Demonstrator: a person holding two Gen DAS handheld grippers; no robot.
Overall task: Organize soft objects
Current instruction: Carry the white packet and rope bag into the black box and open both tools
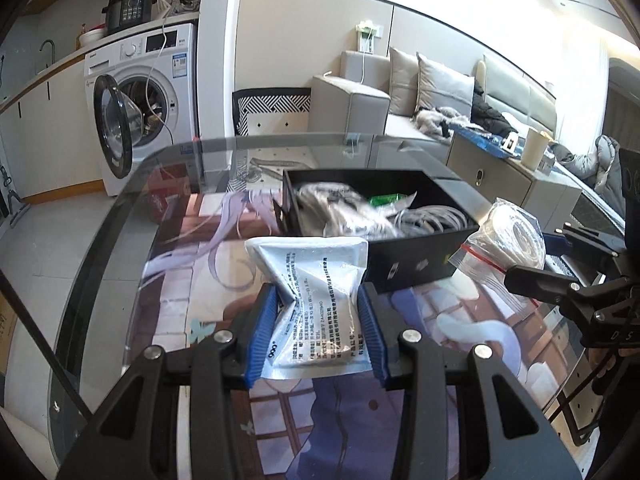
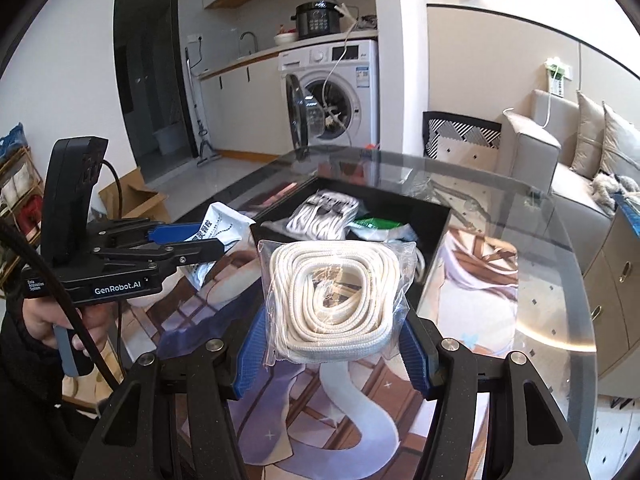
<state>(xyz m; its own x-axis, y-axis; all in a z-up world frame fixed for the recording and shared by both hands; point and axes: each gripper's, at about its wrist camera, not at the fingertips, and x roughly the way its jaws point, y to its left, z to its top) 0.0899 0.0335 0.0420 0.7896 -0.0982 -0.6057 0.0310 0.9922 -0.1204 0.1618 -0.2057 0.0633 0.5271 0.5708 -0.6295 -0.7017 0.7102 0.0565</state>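
My left gripper is shut on a pale blue and white printed pouch, held above the picture-printed mat just short of the black box. The pouch creases between the blue pads. My right gripper is shut on a clear bag of coiled white rope, lifted in front of the same black box. Inside the box lie bagged white cords, a green packet and grey cable coils. The left gripper with its pouch shows at left in the right wrist view.
The round glass table's edge curves on the left. A washing machine with its door open stands behind, a sofa and a low cabinet to the right. A person's hand grips the left handle.
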